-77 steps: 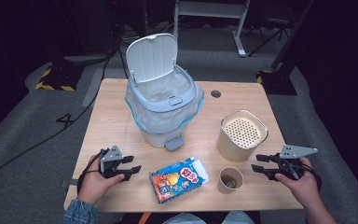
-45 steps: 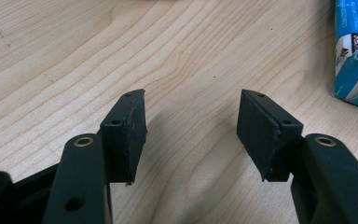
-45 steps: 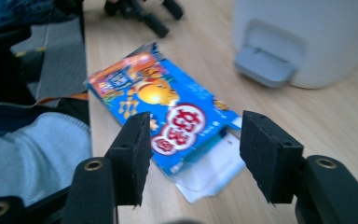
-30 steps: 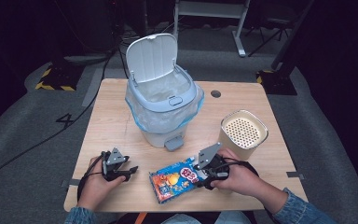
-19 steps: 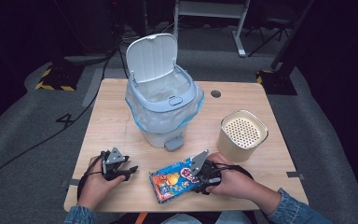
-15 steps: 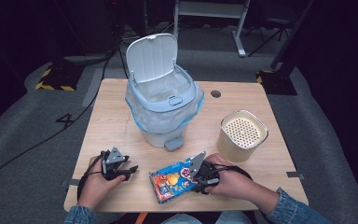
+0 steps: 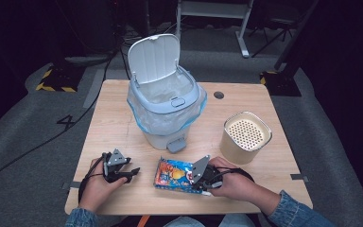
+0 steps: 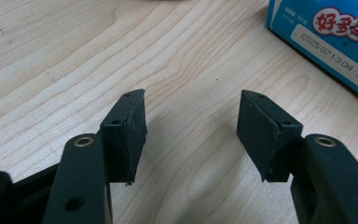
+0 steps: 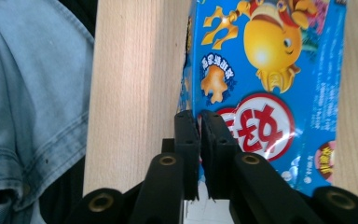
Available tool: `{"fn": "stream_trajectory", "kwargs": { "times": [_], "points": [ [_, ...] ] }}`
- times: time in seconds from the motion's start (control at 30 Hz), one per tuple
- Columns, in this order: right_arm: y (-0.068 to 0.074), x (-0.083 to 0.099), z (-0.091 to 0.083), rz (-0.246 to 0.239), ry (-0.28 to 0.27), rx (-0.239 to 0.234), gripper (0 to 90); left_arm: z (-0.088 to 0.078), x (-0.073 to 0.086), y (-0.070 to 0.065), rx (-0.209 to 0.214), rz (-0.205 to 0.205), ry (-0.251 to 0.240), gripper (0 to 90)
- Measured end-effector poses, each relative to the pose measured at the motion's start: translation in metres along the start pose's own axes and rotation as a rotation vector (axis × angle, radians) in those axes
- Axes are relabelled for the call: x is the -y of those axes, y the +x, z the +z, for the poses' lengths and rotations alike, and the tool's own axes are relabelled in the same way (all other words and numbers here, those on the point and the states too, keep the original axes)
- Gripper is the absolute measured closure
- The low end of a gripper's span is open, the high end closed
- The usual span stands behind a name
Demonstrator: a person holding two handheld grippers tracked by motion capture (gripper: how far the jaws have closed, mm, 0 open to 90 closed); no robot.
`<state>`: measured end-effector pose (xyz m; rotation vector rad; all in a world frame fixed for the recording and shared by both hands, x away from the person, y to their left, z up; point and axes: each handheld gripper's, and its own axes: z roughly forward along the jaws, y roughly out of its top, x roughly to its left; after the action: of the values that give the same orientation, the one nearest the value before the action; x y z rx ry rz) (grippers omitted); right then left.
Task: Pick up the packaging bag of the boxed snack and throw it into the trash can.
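We see the right gripper (image 7: 199, 176) lying low over the near part of the light wooden table (image 7: 113, 118), its two black jaws brought nearly together. They have just been closing, and in the right gripper view (image 9: 199, 126) they pinch the edge of the flat blue snack packet printed with a yellow cartoon fish (image 9: 265, 79). One jaw lies over the packet's printed face, beside a red-and-white round emblem; the other sits on the side toward the bare wood. Most of the packet extends ahead of the jaw tips, away from the hand. In the high view the packet (image 7: 172, 172) rests on the table directly in front of this gripper.

We see the left gripper (image 7: 123, 172) on the far side of the packet from the right one, clear of it. In the left gripper view its jaws (image 8: 191, 126) stand spread apart with bare wood between them. A corner of the packet (image 8: 326, 37) lies ahead of them and to one side, untouched.

Beyond both grippers stands a pale blue-grey pedal bin with a raised lid and a clear liner (image 7: 165, 104). A cream cylindrical container with a perforated top (image 7: 246, 137) stands beyond the right gripper, to its outer side.
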<state>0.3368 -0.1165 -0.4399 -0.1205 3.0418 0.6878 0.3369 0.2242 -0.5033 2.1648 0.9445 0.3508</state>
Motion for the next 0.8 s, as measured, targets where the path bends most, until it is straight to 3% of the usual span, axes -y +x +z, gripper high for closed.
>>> {"fn": "stream_trajectory", "kwargs": {
  "times": [0.13,0.33,0.4,0.63,0.8],
  "points": [
    [0.001,-0.002,-0.009,0.013,-0.056,-0.006,89.2,0.000,0.000,0.000,0.002,-0.004,-0.001,42.8],
    [-0.002,-0.002,-0.033,0.086,-0.185,-0.058,89.9,0.000,0.000,0.000,0.006,-0.009,-0.001,42.8],
    [-0.003,-0.002,-0.035,0.096,-0.200,-0.063,89.9,0.000,0.000,0.000,0.005,-0.009,-0.001,42.8],
    [-0.009,0.010,-0.055,0.179,-0.332,-0.123,90.0,0.000,0.000,0.001,0.006,-0.011,-0.001,42.8],
    [-0.013,0.021,-0.075,0.224,-0.434,-0.129,90.0,0.000,0.000,0.001,0.006,-0.012,-0.001,42.8]
  ]
}}
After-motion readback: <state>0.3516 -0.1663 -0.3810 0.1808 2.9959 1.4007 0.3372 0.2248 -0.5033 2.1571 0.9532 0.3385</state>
